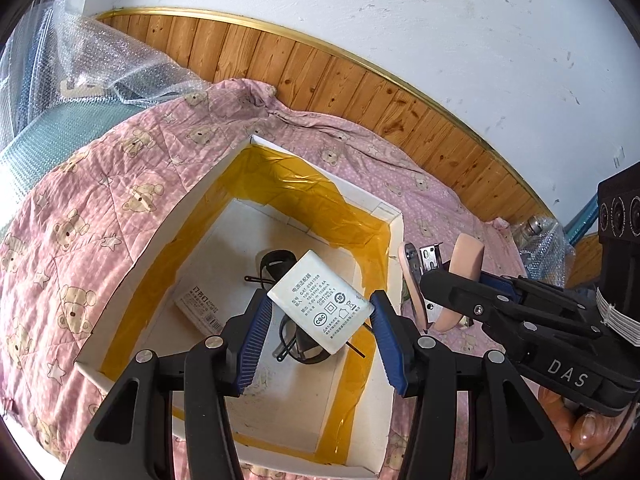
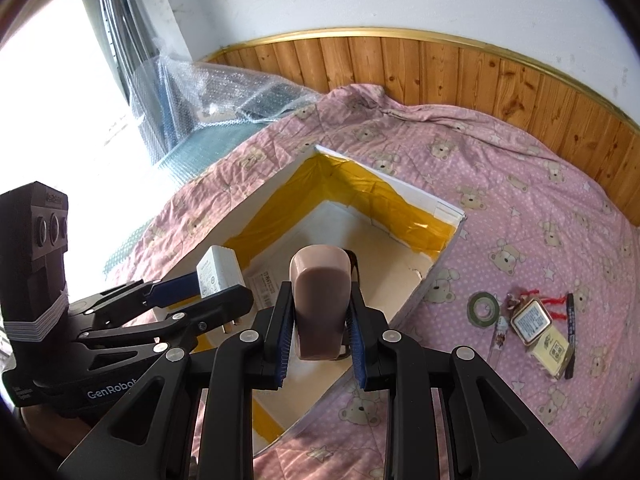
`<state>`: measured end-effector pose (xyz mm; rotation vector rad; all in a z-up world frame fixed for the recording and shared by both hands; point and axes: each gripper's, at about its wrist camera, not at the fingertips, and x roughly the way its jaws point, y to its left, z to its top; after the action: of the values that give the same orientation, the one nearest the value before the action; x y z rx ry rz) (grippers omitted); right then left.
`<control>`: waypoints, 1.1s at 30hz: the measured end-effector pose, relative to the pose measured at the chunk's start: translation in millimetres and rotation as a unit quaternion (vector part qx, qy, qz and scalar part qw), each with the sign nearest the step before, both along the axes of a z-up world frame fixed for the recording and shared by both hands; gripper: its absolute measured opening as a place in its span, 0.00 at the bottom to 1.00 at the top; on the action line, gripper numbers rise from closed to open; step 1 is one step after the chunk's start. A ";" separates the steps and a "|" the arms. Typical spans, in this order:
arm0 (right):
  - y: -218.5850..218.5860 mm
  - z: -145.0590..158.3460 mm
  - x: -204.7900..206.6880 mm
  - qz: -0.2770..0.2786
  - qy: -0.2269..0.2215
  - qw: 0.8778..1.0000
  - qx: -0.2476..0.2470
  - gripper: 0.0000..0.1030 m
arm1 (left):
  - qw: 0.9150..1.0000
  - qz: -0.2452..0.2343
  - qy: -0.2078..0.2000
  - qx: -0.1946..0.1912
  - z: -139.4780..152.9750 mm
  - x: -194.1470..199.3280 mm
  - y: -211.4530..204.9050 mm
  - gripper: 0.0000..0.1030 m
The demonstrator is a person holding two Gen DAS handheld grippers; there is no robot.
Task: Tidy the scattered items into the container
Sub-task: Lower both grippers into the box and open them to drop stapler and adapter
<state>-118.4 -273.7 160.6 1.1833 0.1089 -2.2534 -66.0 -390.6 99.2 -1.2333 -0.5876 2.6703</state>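
Pink bear-print quilt [image 2: 520, 208] covers the bed under a white cardboard box lined with yellow tape [image 1: 140, 280]. Above the box, the left gripper [image 1: 318, 312] pinches a white rectangular power adapter [image 1: 320, 300]; the right gripper [image 2: 320, 312] clamps a pink-brown stapler [image 2: 320, 300] over the box's near edge. Judging by this, both are at the drop step: next, open the fingers over bare floor. A tape roll [image 2: 484, 308], cards and a pen remain on the quilt.

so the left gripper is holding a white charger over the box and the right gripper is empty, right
Not quite. The left gripper does hold the white charger over the box, but the right gripper is not empty: the right wrist view shows it shut on a pink stapler, also held above the box.
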 end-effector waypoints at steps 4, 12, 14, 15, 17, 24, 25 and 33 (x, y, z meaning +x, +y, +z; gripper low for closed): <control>-6.2 -5.3 -11.6 0.004 -0.004 1.000 0.001 0.25 | 1.000 0.003 -0.004 -0.004 -2.5 -11.0 -5.1 0.51; -12.3 -16.3 -32.7 0.005 -0.015 1.000 0.002 0.25 | 1.000 0.004 -0.014 -0.012 -9.5 -36.4 -11.0 0.51; -12.8 -18.6 -38.3 0.004 -0.018 1.000 0.001 0.25 | 1.000 0.005 -0.018 -0.013 -12.3 -42.4 -12.0 0.51; -13.0 -19.6 -40.9 0.004 -0.019 1.000 0.001 0.25 | 1.000 0.004 -0.021 -0.015 -14.0 -45.5 -12.3 0.51; -13.5 -21.3 -46.0 0.003 -0.021 1.000 0.001 0.25 | 0.999 0.005 -0.027 -0.019 -17.6 -52.1 -12.5 0.51; -15.2 -32.4 -65.3 0.000 -0.038 0.999 -0.002 0.25 | 0.998 0.002 -0.046 -0.033 -26.8 -75.7 -11.8 0.51; -15.3 -34.5 -68.3 0.000 -0.042 0.999 -0.003 0.25 | 0.998 0.001 -0.047 -0.036 -27.2 -78.5 -11.4 0.51; -14.0 -50.2 -98.3 -0.023 -0.049 0.999 0.004 0.30 | 0.997 -0.003 -0.058 -0.047 -33.2 -112.5 -13.3 0.51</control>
<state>-216.7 -287.7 110.4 1.3101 0.0521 -2.2319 -178.5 -403.8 66.0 -1.4202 -0.4782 2.6637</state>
